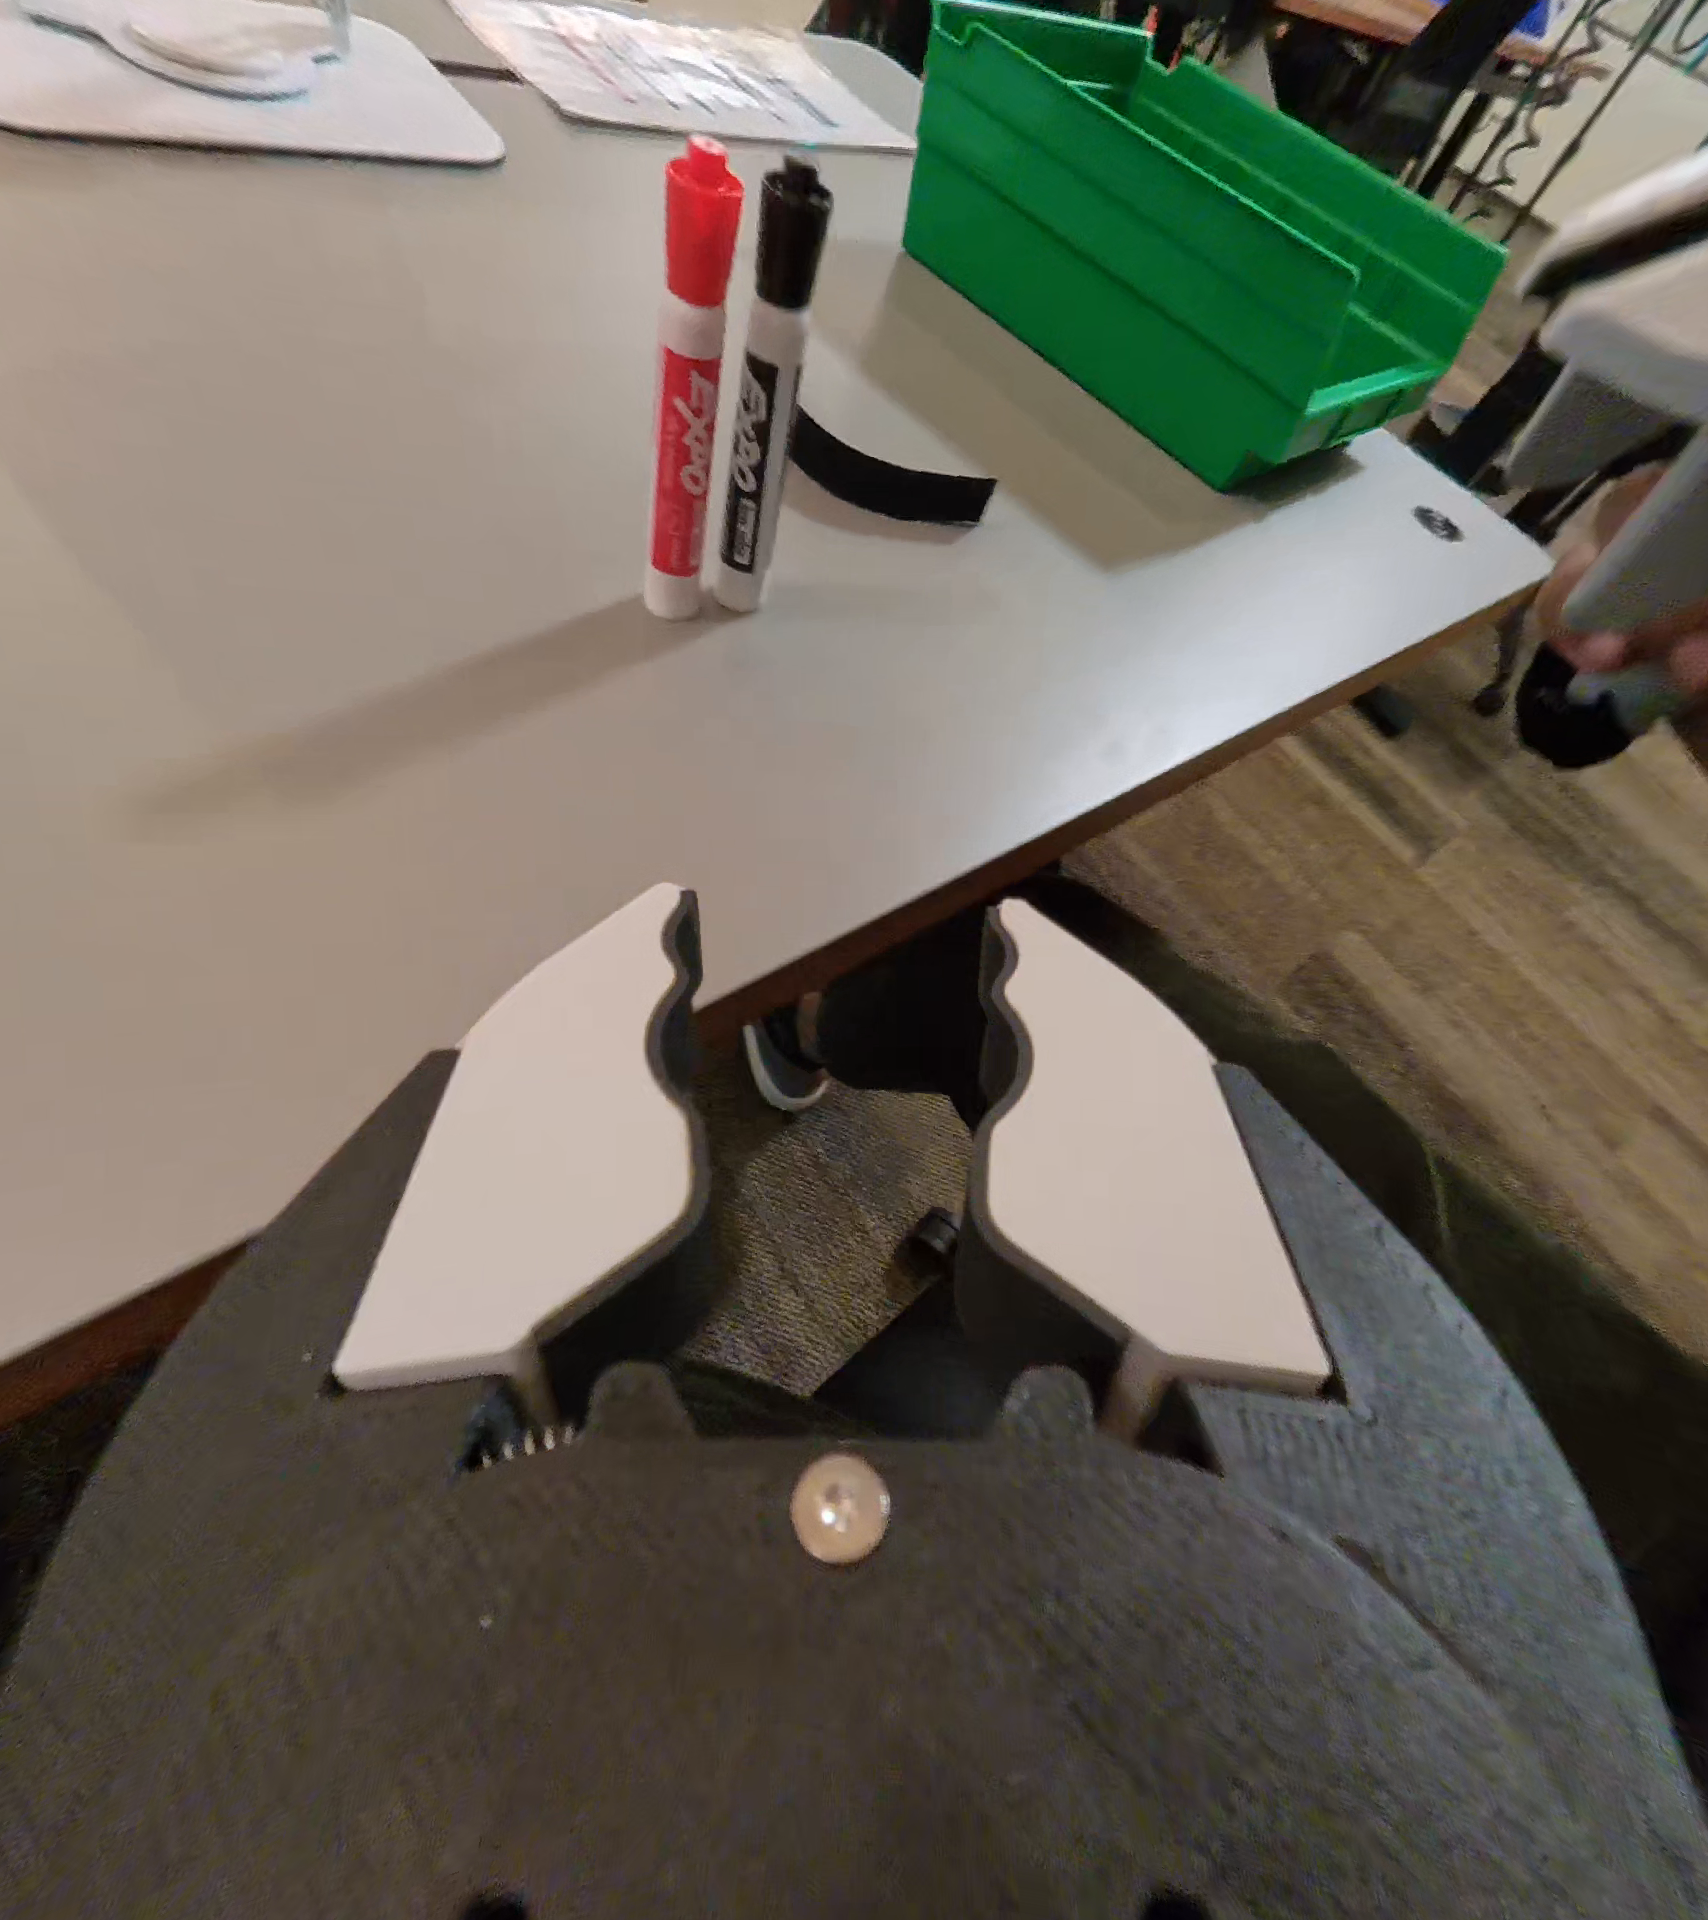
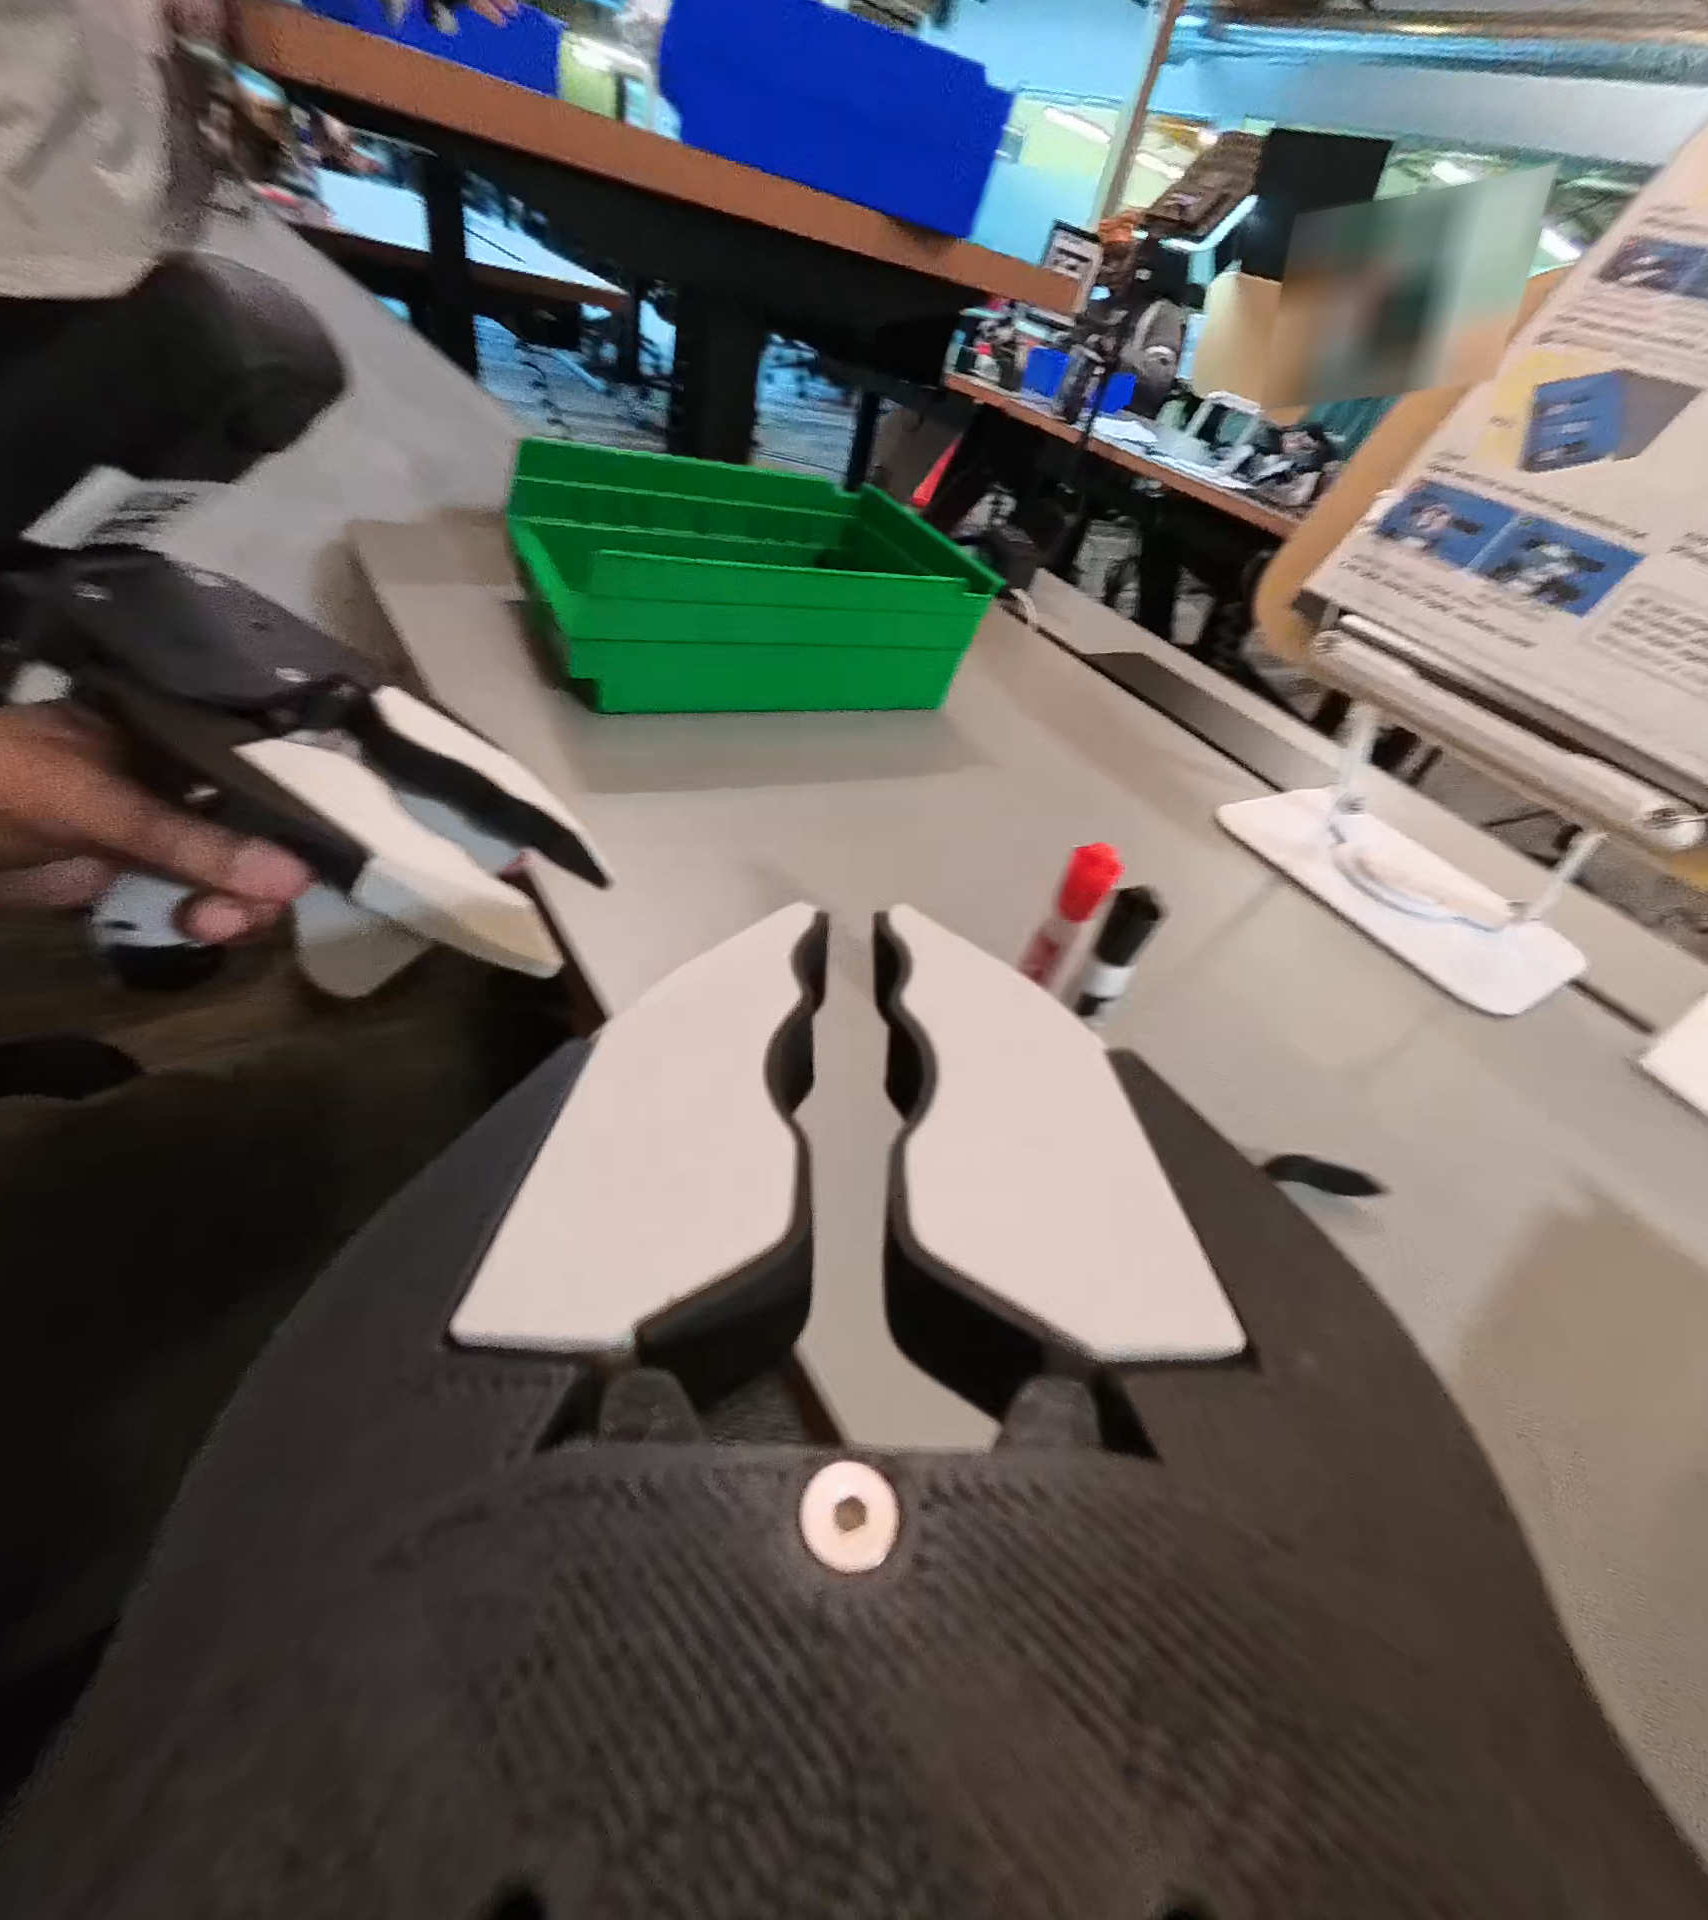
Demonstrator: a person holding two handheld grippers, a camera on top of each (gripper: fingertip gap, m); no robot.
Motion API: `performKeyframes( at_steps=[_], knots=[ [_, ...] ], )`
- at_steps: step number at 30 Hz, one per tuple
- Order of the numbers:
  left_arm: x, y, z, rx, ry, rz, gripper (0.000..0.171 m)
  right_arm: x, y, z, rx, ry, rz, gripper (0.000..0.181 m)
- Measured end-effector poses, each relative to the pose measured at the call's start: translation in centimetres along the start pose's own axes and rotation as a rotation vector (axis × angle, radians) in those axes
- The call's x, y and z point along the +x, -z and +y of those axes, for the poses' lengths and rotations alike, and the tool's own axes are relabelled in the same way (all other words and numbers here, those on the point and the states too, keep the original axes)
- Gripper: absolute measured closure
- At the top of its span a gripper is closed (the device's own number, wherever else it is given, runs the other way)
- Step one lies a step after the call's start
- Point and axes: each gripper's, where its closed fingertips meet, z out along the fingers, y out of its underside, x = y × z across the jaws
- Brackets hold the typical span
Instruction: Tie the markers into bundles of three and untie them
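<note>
L gripper [image 1: 839, 914] hovers off the table [image 1: 206, 623] edge, fingers spread w/ nothing between; R gripper [image 2: 850, 920] is held low over the table, fingers nearly together w/ a slim gap, empty. Its own view blocks the marker bases. Red marker [image 1: 686, 384] & black marker [image 1: 767, 390] stand upright side by side, caps up, touching, near the green bin [image 1: 1141, 270], black strap [image 1: 881, 478] lying behind.

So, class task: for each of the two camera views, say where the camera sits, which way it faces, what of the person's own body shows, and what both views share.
Left wrist view: sits on the left gripper, off the table edge, facing the upright red marker and black marker; jaws apart; a hand holds the right gripper.
Right wrist view: sits on the right gripper, facing along the table to the green bin; jaws nearly together; a hand holds the left gripper.
Shared: both markers, black strap, bin, table.
</note>
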Motion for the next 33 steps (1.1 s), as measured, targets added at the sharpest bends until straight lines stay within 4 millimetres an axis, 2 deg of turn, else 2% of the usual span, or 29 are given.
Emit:
performKeyframes(
  at_steps=[3, 6, 9, 13, 15, 17, 19, 21, 22, 24, 25, 27, 28, 29, 31, 33],
  knots=[
    [1.1, 1.5, 1.2, -0.010, 0.031, 0.029, 0.118, -3.3, 0.7, 1.1, -0.019, -0.066, -0.050, 0.172],
    [2.2, 3.2, 3.3, -0.057, 0.003, 0.018, 0.118, -5.8, 1.5, 2.4, -0.055, -0.098, -0.048, 0.165],
    [3.8, 5.3, 5.4, -0.092, -0.045, 0.014, 0.118, -7.9, 2.6, 4.0, -0.113, -0.125, -0.021, 0.150],
    [5.1, 8.4, 7.3, -0.096, -0.044, 0.020, 0.118, -11.4, 3.5, 4.6, -0.145, -0.162, -0.042, 0.147],
    [5.0, 9.4, 7.1, -0.078, -0.002, 0.019, 0.118, -13.2, 3.3, 5.6, -0.197, -0.174, -0.048, 0.142],
    [4.8, 9.5, 6.5, -0.049, 0.039, 0.031, 0.118, -14.7, 2.5, 7.8, -0.301, -0.193, -0.049, 0.134],
    [4.5, 9.4, 6.3, -0.051, 0.058, 0.028, 0.118, -16.5, 1.2, 9.8, -0.350, -0.224, -0.072, 0.125],
    [4.4, 9.3, 6.5, -0.064, 0.063, 0.027, 0.118, -17.8, -0.4, 12.5, -0.379, -0.234, -0.084, 0.126],
    [4.3, 9.4, 6.6, -0.069, 0.072, 0.028, 0.118, -18.1, -1.2, 14.5, -0.421, -0.219, -0.082, 0.127],
    [3.7, 9.7, 6.7, -0.073, 0.122, 0.027, 0.118, -18.3, -2.6, 19.8, -0.563, -0.176, -0.070, 0.127],
    [3.3, 9.9, 6.5, -0.064, 0.151, 0.030, 0.119, -18.2, -3.3, 22.9, -0.652, -0.156, -0.077, 0.128],
    [2.8, 10.3, 7.0, -0.110, 0.210, 0.082, 0.134, -18.4, -4.7, 29.3, -0.863, -0.071, -0.151, 0.128],
    [2.0, 10.6, 7.5, -0.136, 0.253, 0.082, 0.134, -18.4, -5.7, 32.5, -0.942, 0.002, -0.195, 0.127],
    [0.8, 11.0, 7.8, -0.144, 0.289, 0.063, 0.133, -18.1, -7.0, 35.7, -0.994, 0.085, -0.228, 0.126],
    [-2.8, 12.4, 8.9, -0.150, 0.349, -0.040, 0.133, -17.5, -10.0, 42.5, -1.064, 0.209, -0.262, 0.127],
    [-7.1, 14.7, 10.4, -0.145, 0.410, -0.171, 0.132, -17.0, -12.4, 49.9, -1.163, 0.193, -0.281, 0.129]
  ],
)
